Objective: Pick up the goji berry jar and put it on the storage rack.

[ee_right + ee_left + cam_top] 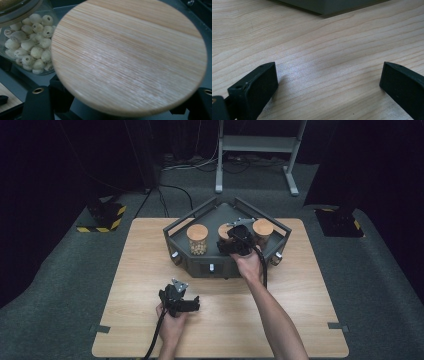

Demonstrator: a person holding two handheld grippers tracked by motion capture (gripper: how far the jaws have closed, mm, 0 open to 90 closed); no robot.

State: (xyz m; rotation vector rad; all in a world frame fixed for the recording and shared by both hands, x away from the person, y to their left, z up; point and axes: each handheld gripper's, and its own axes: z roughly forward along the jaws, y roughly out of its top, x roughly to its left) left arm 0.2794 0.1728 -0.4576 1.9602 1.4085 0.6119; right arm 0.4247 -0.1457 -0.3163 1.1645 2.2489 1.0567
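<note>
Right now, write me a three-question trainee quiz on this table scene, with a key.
1. How many jars with wooden lids stand in the grey tray?
2. True or false: the left gripper is shut on a jar.
3. Which jar is the right gripper at? A) the left jar of pale round pieces B) the middle jar C) the right jar

Key
1. Three.
2. False: its jaws stand wide apart over the bare wooden table, with nothing between them.
3. B; its jaws sit on either side of that jar, under the round wooden lid.
</note>
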